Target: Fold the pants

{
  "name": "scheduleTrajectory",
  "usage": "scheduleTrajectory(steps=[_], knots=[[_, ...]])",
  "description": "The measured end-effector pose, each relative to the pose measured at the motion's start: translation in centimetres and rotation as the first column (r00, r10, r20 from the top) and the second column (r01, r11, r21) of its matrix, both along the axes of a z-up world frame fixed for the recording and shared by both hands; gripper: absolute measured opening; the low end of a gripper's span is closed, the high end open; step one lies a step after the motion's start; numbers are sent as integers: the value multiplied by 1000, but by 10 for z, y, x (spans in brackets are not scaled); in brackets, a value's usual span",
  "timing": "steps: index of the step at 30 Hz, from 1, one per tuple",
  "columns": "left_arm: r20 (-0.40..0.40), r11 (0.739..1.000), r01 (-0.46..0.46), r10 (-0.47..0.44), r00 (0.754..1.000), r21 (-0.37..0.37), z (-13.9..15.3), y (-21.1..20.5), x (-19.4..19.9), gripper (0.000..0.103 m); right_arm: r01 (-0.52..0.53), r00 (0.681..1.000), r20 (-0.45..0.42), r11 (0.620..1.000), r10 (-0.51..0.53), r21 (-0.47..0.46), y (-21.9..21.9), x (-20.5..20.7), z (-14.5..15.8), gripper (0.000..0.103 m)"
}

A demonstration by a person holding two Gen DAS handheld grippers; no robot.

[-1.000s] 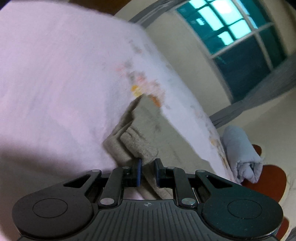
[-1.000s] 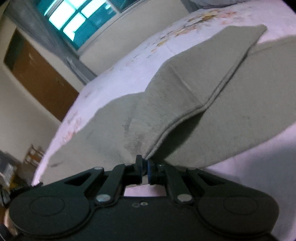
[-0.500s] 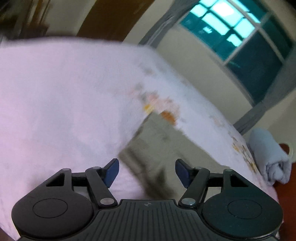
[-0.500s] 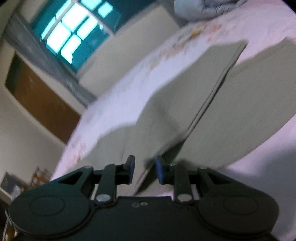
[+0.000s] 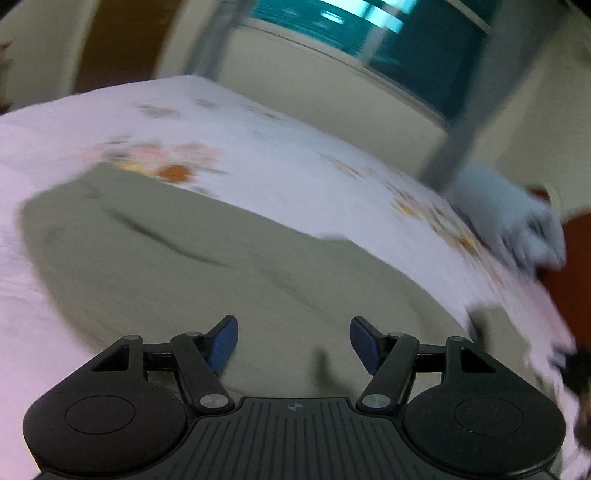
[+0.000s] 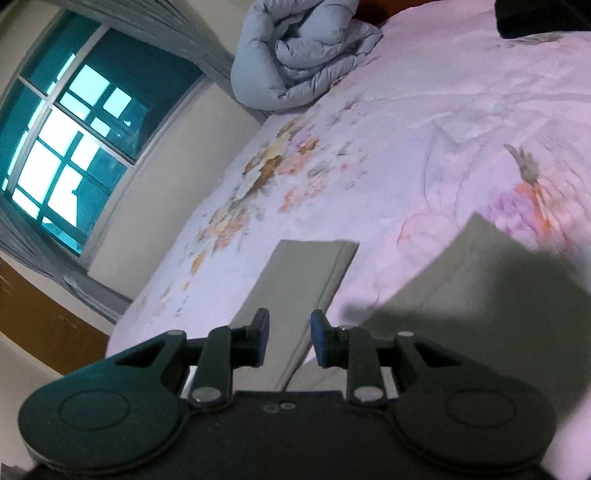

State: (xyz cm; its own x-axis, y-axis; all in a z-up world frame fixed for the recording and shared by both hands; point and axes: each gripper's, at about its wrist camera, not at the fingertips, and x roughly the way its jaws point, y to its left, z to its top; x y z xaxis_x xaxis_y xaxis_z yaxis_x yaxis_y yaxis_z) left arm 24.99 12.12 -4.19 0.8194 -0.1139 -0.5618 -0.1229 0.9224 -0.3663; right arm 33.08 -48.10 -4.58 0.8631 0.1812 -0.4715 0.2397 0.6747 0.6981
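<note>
Olive-grey pants (image 5: 207, 266) lie flat on a pale floral bed sheet (image 5: 280, 162). In the blurred left wrist view they spread wide under my left gripper (image 5: 293, 343), which hangs open above the cloth with nothing between its blue pads. In the right wrist view one trouser leg (image 6: 299, 280) runs away from me to a squared hem, and a second broad part of the pants (image 6: 491, 295) lies to the right. My right gripper (image 6: 289, 338) is narrowly open over the near end of that leg; the pads grip nothing.
A rolled grey-blue quilt (image 6: 299, 59) sits at the bed's far end by the wall. A window (image 6: 70, 144) with grey curtains is behind it. A dark object (image 6: 539, 18) lies at the far right corner. Brown wooden furniture (image 6: 40, 325) stands at the left.
Both grippers were shut on the pants a second ago, have let go and opened, and have swung across the bed. The lifted fold now lies flat.
</note>
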Motion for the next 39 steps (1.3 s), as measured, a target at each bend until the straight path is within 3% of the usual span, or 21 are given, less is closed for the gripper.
scheduleTrajectory(steps=[3, 7, 9, 12, 15, 21, 26, 31, 39], knots=[[-24, 992, 99, -97, 995, 74, -6, -57, 12, 66, -7, 1000, -27, 999, 8, 37, -7, 22, -16, 17], [-81, 979, 185, -179, 981, 82, -18, -106, 29, 66, 13, 999, -41, 994, -8, 108, -20, 39, -35, 18], [-88, 974, 178, -167, 982, 141, -22, -124, 29, 70, 26, 998, -56, 991, -18, 130, -26, 46, -44, 18], [-83, 980, 173, -165, 983, 99, -10, -132, 23, 70, 24, 998, -53, 987, -16, 156, -33, 51, -50, 17], [-103, 975, 177, -164, 981, 131, -12, -147, 23, 70, 11, 999, -42, 988, -4, 152, -36, 56, -51, 15], [-97, 978, 64, -45, 994, 200, -24, -168, 25, 73, -3, 999, -50, 991, 10, 132, -31, 64, -51, 15], [-84, 940, 42, -15, 996, 340, -36, -193, 21, 74, -16, 998, -58, 993, 22, 114, -30, 73, -54, 12], [-105, 946, 14, 22, 994, 325, -34, -192, 30, 76, -41, 997, -63, 996, 46, 75, -30, 76, -51, 0], [-112, 943, 17, 22, 993, 331, -34, -195, 30, 77, -56, 998, 16, 998, 56, -18, -24, 50, -19, 0]])
